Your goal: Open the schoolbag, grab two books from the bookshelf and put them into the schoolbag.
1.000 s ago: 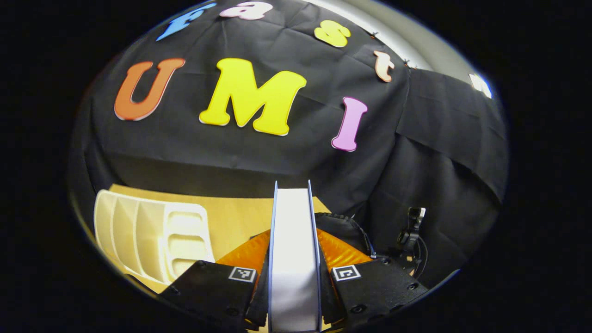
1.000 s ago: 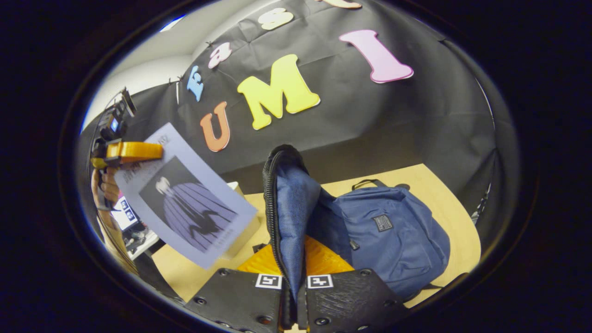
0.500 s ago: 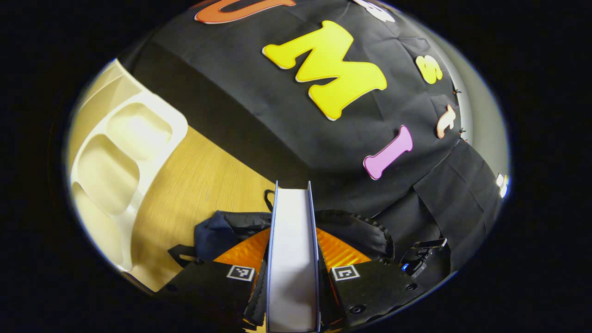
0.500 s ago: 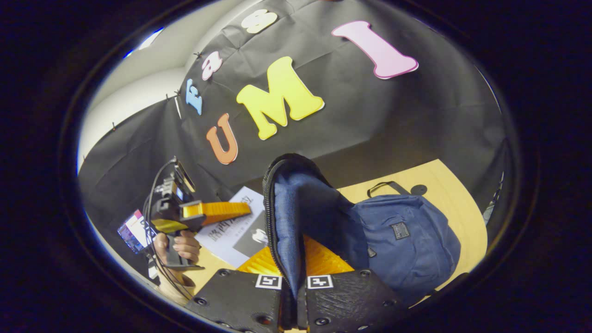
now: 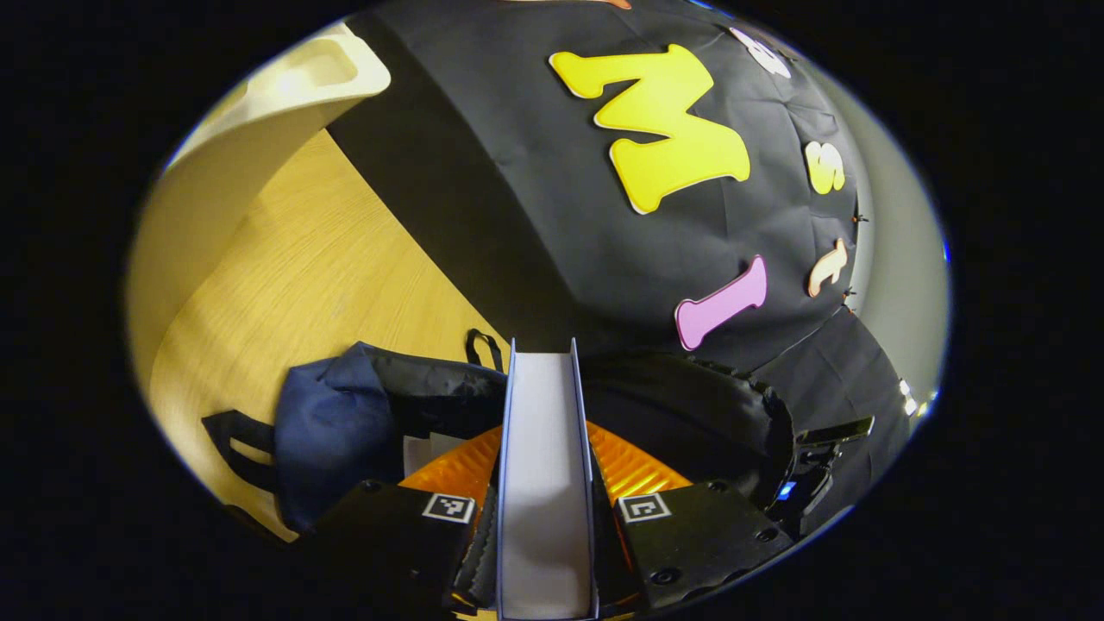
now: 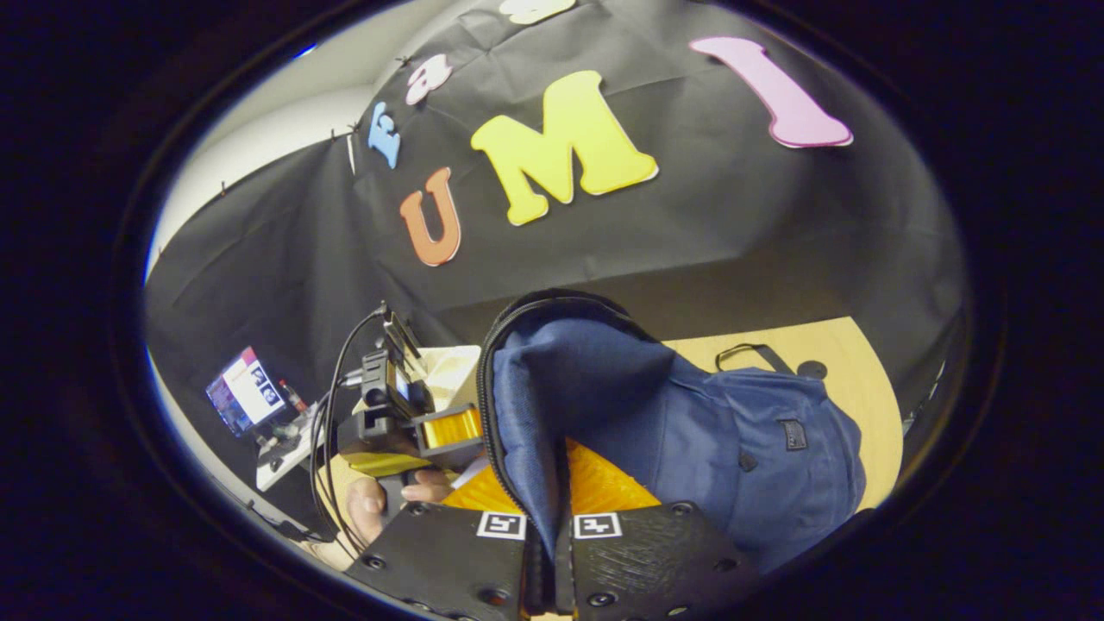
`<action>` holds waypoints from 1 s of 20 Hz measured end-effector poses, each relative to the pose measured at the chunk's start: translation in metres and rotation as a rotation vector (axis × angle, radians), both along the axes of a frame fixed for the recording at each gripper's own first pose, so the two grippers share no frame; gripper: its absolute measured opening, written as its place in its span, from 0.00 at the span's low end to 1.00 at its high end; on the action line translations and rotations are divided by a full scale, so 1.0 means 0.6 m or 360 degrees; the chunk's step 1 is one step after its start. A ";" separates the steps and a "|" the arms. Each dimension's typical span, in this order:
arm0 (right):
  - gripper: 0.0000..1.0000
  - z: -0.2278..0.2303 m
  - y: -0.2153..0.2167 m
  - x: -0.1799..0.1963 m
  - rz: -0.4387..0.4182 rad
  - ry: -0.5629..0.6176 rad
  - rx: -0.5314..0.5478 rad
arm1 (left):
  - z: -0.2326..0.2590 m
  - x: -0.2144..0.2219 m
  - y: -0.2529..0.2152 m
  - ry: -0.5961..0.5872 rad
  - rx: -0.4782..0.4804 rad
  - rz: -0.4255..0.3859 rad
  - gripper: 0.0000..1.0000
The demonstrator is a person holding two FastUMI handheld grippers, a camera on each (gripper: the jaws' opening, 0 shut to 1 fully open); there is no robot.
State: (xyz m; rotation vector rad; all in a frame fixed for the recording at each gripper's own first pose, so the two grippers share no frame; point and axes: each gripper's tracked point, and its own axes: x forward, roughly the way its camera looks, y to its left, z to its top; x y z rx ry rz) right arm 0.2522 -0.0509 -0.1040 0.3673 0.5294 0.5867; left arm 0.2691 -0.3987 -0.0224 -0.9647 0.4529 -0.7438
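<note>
**Book at the bag mouth, flap held up**

Left gripper view: my left gripper is parted just to the book's thickness, both fingers pressed on the covers of the book. I see its page edge; its long axis runs straight away from me along the fingers, far end over the open mouth of the schoolbag. The bag lies on the wooden table; the pale bookshelf sits far left.

Right gripper view: my right gripper is nearly closed, pinching the bag's zippered flap, which stands upright. The bag's body slumps to the right. The left gripper and a hand are near left, just beside the flap.
</note>
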 end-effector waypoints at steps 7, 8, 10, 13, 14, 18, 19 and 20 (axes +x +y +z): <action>0.05 -0.003 0.019 0.010 0.0045 0.0004 -0.0074 | -0.071 0.016 -0.079 0.0061 -0.0101 -0.0061 0.41; 0.06 -0.001 0.022 0.011 0.0049 0.0016 -0.0048 | -0.082 0.018 -0.092 0.0089 -0.0146 -0.0070 0.46; 0.05 0.003 0.024 0.013 0.0057 0.0023 -0.0003 | -0.097 0.016 -0.107 0.0130 -0.0216 -0.0086 0.46; 0.05 0.002 0.026 0.014 0.0062 0.0033 0.0005 | -0.095 0.018 -0.122 0.0072 -0.0215 -0.0045 0.41; 0.08 0.001 0.026 0.015 0.0056 0.0031 -0.0004 | -0.098 0.017 -0.124 0.0038 -0.0195 -0.0028 0.52; 0.05 0.009 0.008 0.016 0.0009 -0.0005 0.0000 | -0.101 0.009 -0.110 -0.0067 0.0033 -0.0027 0.52; 0.06 0.009 0.000 0.018 -0.0009 -0.0001 0.0018 | -0.104 0.008 -0.105 -0.0117 0.0139 -0.0020 0.57; 0.02 0.008 -0.006 0.014 -0.0021 0.0006 0.0036 | -0.109 0.004 -0.093 -0.0169 0.0243 -0.0004 0.62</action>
